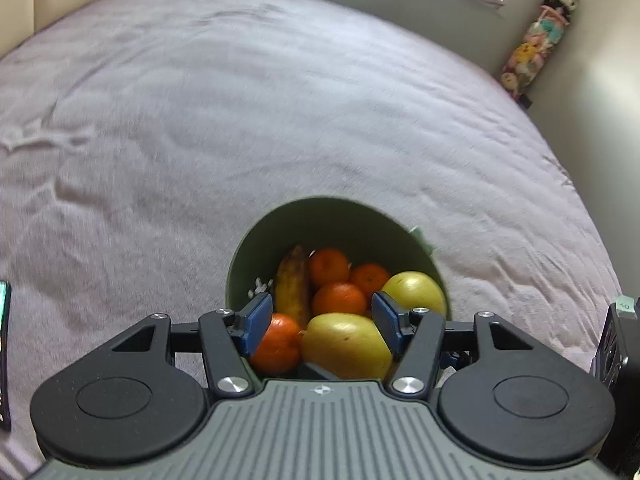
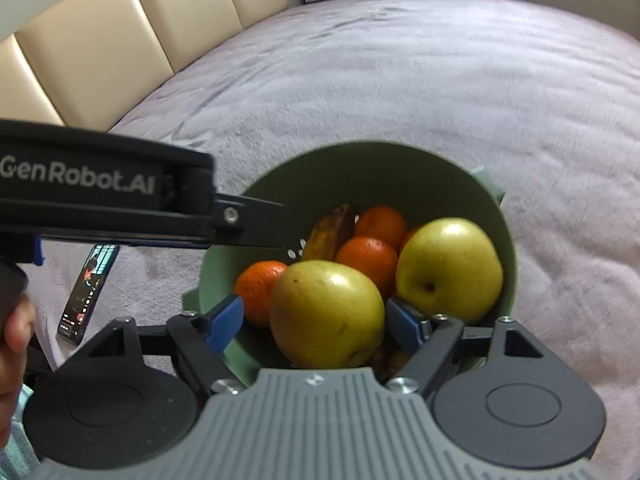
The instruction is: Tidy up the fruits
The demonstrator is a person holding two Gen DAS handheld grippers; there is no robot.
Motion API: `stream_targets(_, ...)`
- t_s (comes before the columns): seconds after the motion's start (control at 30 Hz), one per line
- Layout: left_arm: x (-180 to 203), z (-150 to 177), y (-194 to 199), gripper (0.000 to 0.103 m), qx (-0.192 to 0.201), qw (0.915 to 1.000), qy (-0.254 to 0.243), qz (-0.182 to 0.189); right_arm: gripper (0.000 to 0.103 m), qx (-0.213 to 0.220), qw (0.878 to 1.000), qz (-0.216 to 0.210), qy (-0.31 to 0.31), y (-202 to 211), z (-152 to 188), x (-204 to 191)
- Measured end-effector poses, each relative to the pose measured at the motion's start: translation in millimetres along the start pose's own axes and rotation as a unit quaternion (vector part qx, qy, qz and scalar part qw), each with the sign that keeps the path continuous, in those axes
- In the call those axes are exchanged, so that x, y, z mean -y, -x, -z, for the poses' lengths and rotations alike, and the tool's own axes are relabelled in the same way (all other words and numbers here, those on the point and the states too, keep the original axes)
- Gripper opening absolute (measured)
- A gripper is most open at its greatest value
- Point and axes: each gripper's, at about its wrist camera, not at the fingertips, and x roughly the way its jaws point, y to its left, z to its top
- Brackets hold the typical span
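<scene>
A green bowl (image 1: 336, 205) (image 2: 360, 152) sits on the bed and holds several oranges (image 1: 340, 298) (image 2: 366, 256), a browned banana (image 1: 292, 280) (image 2: 328, 232) and two yellow apples. My left gripper (image 1: 323, 320) hangs open over the bowl's near side, with an orange (image 1: 278, 344) and the near apple (image 1: 346, 344) below its blue pads. Its black body (image 2: 100, 188) reaches in from the left in the right wrist view. My right gripper (image 2: 314, 322) is open around the near apple (image 2: 326, 312), which rests on the pile, pads not pressing. The second apple (image 2: 450, 268) (image 1: 416, 292) lies to the right.
The bowl rests on a wide mauve bedspread (image 1: 240, 120) (image 2: 440, 80). A phone (image 2: 88, 292) lies on the cover left of the bowl. A beige padded headboard (image 2: 100, 60) runs along the far left. A stack of plush toys (image 1: 536, 40) stands in the corner. A person's hand (image 2: 16, 328) grips the left tool.
</scene>
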Motion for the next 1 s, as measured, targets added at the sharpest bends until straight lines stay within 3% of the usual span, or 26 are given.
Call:
stream_targets(0.1,6,0,14,0.073,0.031,0.9995,-0.009,0.001,0.091,0.028,0.999,0.024,0.010,17,-1,-3)
stream_targets(0.27,16,4,34,0.074,0.073,0.9972,-0.015,0.010,0.096,0.060,0.996,0.067,0.008,48,-1,0)
stream_targets(0.5,29,12,56,0.074,0.112,0.9928,-0.038,0.016,0.099,0.113,0.976,0.185,0.034,95,3,-5)
stream_targets(0.7,46,20,80,0.076,0.165,0.9827,-0.084,0.010,0.099,0.128,0.972,0.196,0.016,133,5,6)
stream_targets(0.77,51,25,89,0.086,0.190,0.9759,-0.108,0.001,0.099,0.140,0.971,0.194,0.008,145,7,7)
stream_targets(0.83,58,30,97,0.088,0.214,0.9678,-0.132,-0.013,0.099,0.153,0.969,0.194,0.002,158,11,7)
stream_targets(1.0,74,46,106,0.092,0.226,0.9543,-0.190,-0.046,0.099,0.177,0.965,0.194,-0.015,188,27,4)
